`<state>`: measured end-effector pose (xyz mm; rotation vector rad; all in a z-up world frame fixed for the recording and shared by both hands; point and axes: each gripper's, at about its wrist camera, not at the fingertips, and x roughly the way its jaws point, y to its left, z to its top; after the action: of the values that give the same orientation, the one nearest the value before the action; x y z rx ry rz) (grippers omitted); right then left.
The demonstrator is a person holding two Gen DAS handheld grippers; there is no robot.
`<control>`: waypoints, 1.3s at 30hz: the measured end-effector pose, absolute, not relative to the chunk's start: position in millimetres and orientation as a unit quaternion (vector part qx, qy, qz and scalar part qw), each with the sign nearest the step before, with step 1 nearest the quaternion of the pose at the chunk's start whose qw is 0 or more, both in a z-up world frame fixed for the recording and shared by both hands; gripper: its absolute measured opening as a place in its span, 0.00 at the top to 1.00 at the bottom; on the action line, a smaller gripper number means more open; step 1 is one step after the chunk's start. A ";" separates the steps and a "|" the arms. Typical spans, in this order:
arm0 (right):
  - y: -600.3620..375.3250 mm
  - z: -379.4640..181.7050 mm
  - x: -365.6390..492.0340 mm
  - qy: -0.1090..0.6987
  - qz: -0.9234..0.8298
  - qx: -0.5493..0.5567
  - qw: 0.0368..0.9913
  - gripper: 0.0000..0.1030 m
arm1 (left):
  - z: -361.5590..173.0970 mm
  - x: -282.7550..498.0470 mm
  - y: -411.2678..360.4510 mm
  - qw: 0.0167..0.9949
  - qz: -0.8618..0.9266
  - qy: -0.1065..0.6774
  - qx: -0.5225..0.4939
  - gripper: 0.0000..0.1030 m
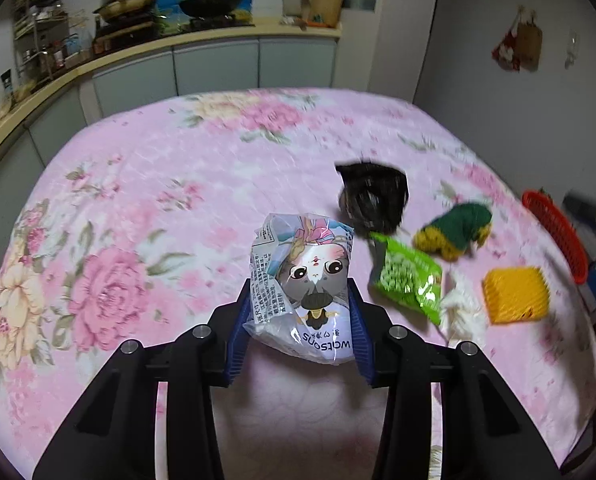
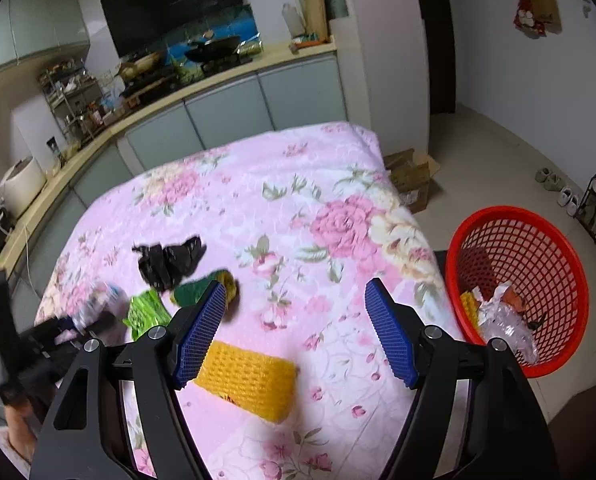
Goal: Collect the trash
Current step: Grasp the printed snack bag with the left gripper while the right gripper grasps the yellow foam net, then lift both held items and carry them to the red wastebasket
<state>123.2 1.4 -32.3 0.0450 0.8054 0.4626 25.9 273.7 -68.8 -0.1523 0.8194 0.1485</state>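
Clamping the wrapper (image 1: 304, 288), left claw (image 1: 300, 312) readies it for the basket (image 2: 570, 280) at 3 o'clock; right claw (image 2: 293, 332) gapes over yellow net (image 2: 249, 380)

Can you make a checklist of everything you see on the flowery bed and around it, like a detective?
Surface: pink floral bedspread, wrinkled, no spills seen.
Job's things: cartoon wrapper between the left jaws; black bag, green snack packet, green-and-yellow net, yellow foam net and white scrap lie on the bed.
Basket: red basket beside the bed, already holding some trash.
Clutter: nothing seen beyond the trash.
Grippers: left gripper shut on the cartoon wrapper; right gripper open, above the yellow foam net.
Cables: nothing seen.
Surroundings: kitchen counter with pans, cardboard box, shoes on the floor.
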 end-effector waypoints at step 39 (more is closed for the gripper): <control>50.0 -70.8 92.1 0.413 0.292 -0.063 0.860 0.71 | -43.8 4.4 277.0 0.925 0.098 0.356 -0.094 0.60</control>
<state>92.1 50.0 -70.8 -0.1330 0.8677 0.6132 4.4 277.0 -43.8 -0.1934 0.7302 0.2007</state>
